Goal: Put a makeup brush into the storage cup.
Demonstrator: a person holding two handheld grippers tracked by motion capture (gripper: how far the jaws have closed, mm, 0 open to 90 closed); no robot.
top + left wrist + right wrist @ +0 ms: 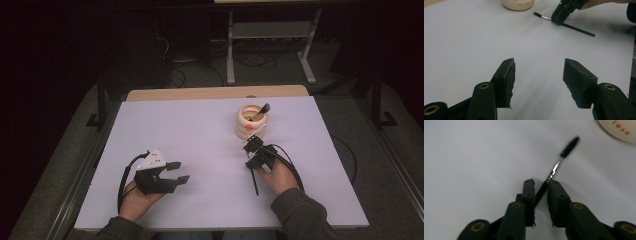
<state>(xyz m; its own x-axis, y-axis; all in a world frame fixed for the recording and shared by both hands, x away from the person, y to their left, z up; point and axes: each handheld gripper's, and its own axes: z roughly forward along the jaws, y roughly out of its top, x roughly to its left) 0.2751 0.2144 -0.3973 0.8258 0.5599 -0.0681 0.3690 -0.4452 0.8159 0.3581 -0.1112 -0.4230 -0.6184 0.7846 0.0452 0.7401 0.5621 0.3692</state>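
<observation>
Right gripper view: right gripper (541, 185) pinched on one spoolie brush (569, 146), low over the table (474, 157), beside one cream holder (251, 121). Left gripper (539, 75) apart, holding nothing. Two grippers counted.

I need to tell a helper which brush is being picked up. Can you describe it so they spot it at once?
On the white table, look just in front of the cream ribbed holder, where the right gripper closes around a thin black brush. It has a spiral bristle tip and silver collar, unlike the brush standing inside the holder.
</observation>
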